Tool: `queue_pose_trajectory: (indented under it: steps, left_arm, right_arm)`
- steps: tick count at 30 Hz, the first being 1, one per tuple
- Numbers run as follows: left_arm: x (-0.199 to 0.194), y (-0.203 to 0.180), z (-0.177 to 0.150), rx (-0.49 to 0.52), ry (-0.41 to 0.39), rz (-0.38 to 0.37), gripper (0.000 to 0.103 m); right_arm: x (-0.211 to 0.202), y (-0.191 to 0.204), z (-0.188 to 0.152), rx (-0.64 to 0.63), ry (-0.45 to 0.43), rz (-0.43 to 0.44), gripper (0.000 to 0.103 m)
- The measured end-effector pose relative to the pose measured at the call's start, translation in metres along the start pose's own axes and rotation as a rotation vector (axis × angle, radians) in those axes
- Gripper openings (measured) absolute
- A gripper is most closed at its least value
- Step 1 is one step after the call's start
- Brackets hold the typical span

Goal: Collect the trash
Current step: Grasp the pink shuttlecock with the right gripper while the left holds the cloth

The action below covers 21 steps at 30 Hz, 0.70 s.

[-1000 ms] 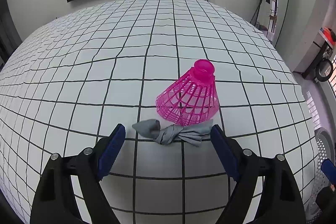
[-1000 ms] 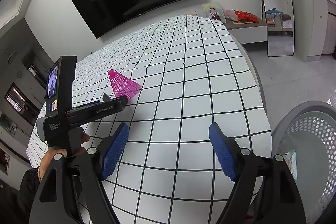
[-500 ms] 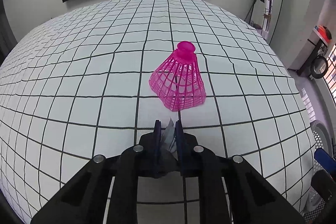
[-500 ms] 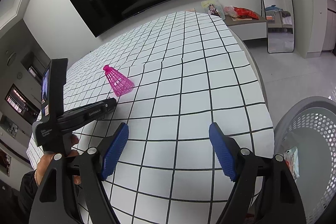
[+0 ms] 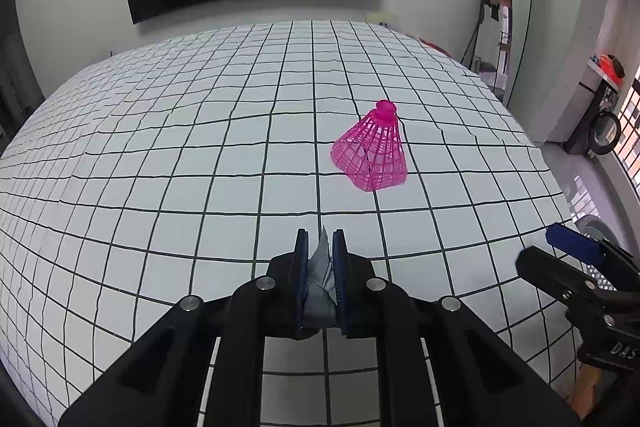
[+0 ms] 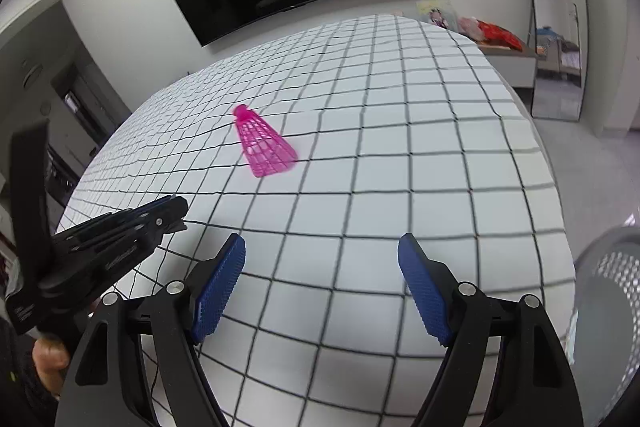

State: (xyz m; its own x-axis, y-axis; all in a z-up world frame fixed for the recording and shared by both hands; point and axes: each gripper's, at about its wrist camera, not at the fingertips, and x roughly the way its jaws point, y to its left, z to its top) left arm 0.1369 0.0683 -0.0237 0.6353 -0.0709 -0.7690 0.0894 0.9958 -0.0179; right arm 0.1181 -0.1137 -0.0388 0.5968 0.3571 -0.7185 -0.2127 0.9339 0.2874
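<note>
A grey crumpled scrap (image 5: 320,267) is clamped between the left gripper's (image 5: 320,247) pads; the perforated bin (image 6: 612,291) lies right of the unclenched, empty right gripper (image 6: 322,255), the nearer one.

On the table (image 5: 160,155), the shuttlecock (image 5: 370,151) stands ahead and right of the wrapper (image 5: 320,267); basket (image 6: 608,291) off its right edge.

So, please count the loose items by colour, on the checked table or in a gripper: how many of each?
Pink: 1, the shuttlecock on the checked table
Grey: 1, the crumpled scrap pinched in the left gripper
Total: 2
</note>
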Motion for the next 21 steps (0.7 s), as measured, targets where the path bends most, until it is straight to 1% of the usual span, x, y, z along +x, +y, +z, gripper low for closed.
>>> queue_pose_trajectory:
  steps: [2, 7, 10, 15, 18, 21]
  left_arm:
    - [-0.006, 0.007, -0.002, -0.004, -0.012, 0.004, 0.013]
    - [-0.012, 0.02, -0.004, -0.026, -0.022, 0.003, 0.013]
    - [-0.013, 0.026, -0.004, -0.038, -0.027, 0.005, 0.013]
    - [-0.015, 0.034, -0.005, -0.056, -0.031, 0.002, 0.013]
    - [-0.013, 0.037, -0.005, -0.065, -0.031, -0.001, 0.013]
    - [-0.012, 0.039, -0.006, -0.075, -0.027, -0.004, 0.013]
  right_arm:
    - [0.009, 0.01, 0.008, -0.036, 0.005, 0.003, 0.076]
    - [0.033, 0.032, 0.03, -0.087, 0.03, 0.053, 0.075]
    - [0.05, 0.043, 0.043, -0.124, 0.029, 0.029, 0.075]
    - [0.079, 0.054, 0.06, -0.14, 0.05, -0.004, 0.075]
    - [0.093, 0.058, 0.066, -0.146, 0.063, -0.007, 0.075]
    - [0.105, 0.065, 0.069, -0.18, 0.069, -0.035, 0.075]
